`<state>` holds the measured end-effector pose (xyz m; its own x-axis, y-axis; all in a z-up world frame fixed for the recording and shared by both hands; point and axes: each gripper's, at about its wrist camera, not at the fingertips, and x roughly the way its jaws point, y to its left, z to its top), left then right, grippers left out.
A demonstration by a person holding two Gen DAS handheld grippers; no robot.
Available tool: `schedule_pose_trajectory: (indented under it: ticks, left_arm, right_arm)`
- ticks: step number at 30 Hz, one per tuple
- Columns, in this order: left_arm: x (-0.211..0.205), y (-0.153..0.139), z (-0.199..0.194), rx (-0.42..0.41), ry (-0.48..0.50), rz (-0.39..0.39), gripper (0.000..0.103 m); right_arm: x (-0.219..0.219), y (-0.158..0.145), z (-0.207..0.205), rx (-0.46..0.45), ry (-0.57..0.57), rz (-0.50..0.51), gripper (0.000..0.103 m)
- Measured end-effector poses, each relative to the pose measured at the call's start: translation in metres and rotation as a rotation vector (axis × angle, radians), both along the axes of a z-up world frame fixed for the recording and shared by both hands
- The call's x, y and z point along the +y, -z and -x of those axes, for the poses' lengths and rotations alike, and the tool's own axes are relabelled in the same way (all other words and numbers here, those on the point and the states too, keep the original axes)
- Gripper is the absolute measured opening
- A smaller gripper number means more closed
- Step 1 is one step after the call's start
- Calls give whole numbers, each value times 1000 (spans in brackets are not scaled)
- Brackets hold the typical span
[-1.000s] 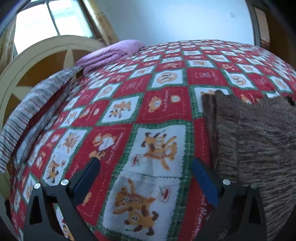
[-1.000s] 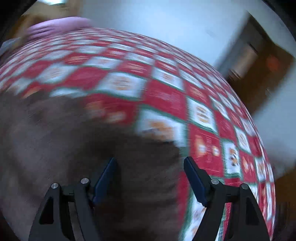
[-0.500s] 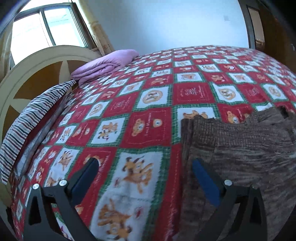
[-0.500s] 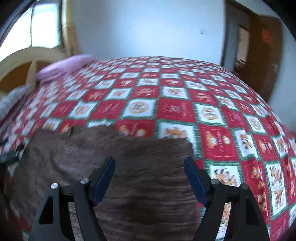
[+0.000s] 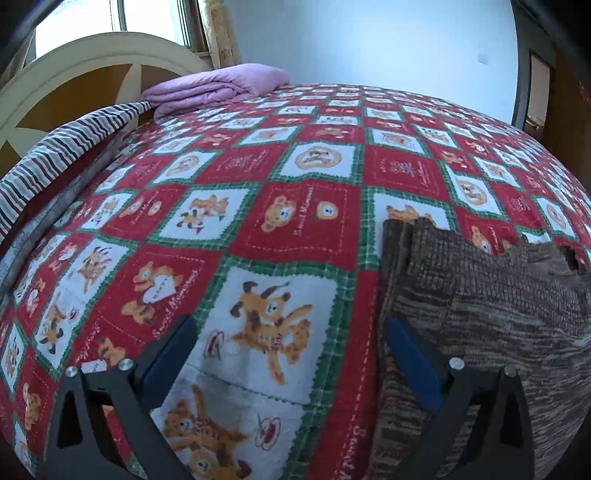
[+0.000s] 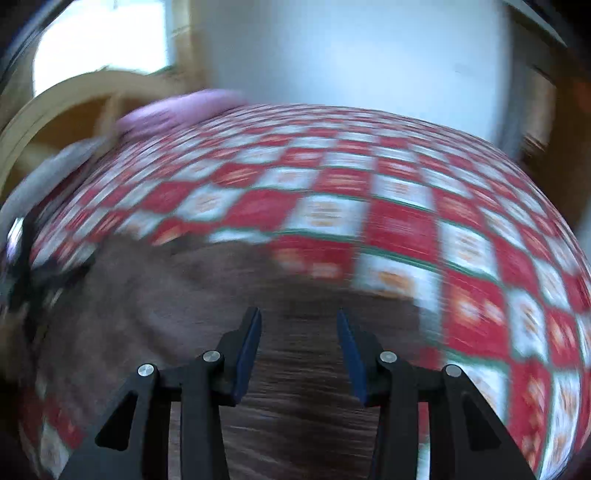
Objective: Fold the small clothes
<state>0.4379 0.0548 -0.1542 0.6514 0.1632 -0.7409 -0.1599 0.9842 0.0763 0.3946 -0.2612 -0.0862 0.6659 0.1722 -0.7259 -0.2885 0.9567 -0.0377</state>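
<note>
The quilt point(image 5: 295, 229) is a patchwork print of red and white squares framed in green plaid, with cartoon bears and dogs in orange-brown. Stitched-look white script on the red squares reads "Sweet Memories", and a small heart held by one bear reads "HAPPY". The cloth looks soft and slightly fuzzy, with a seam crossing the nearest white square.

The garment point(image 5: 491, 317) is a brown knit mottled with lighter streaks, its ribbed texture running crosswise. It lies flat on the quilt at the lower right of the left wrist view, its left edge straight and layered, its far edge uneven with a dark opening at the right.

The left gripper point(image 5: 291, 352) is spread wide and holds nothing. Its blue left pad sits over the quilt, and its right pad point(image 5: 412, 363) is at the garment's left edge; whether it touches I cannot tell.

The right wrist view is heavily blurred. The right gripper point(image 6: 299, 350) is partly open, a clear gap between its blue pads, over the garment point(image 6: 192, 302) with nothing seen between them.

At the bed's far left are a folded lilac blanket point(image 5: 218, 88), a striped cloth point(image 5: 62, 151) draped along the edge, and a curved cream headboard point(image 5: 85, 59) under a window point(image 5: 114, 18). A dark doorway point(image 5: 537, 92) stands at the right.
</note>
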Motion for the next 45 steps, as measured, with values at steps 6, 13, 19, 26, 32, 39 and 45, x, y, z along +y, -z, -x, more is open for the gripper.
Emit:
schedule_pose_trajectory:
  ticks: [6,13,19,26,32,39,45]
  left_arm:
    - [12,2,0,0,-3,78,103]
    - [27,3,2,-13,-36,174,103]
    - [33,1,6,-41,-50,213,103]
    - [39,-2,10,-68,-67,238,103]
    - [39,-5,15,-104,-83,223,103]
    - [40,-4,14,-97,-82,221,103]
    - [42,-10,23,-142,-100,216,103]
  right_arm:
    - [38,20,-30,81,-94,-29,44]
    - [47,39,-33,114,-149,41,26]
    - [56,31,-25,56,-161,107,3]
    - [50,22,-32,16,-63,137,2]
    - [49,12,-53,-19,10,145,2]
    - [40,45,-68,94,41,134,3]
    - [-3,8,-11,38,96,61,31]
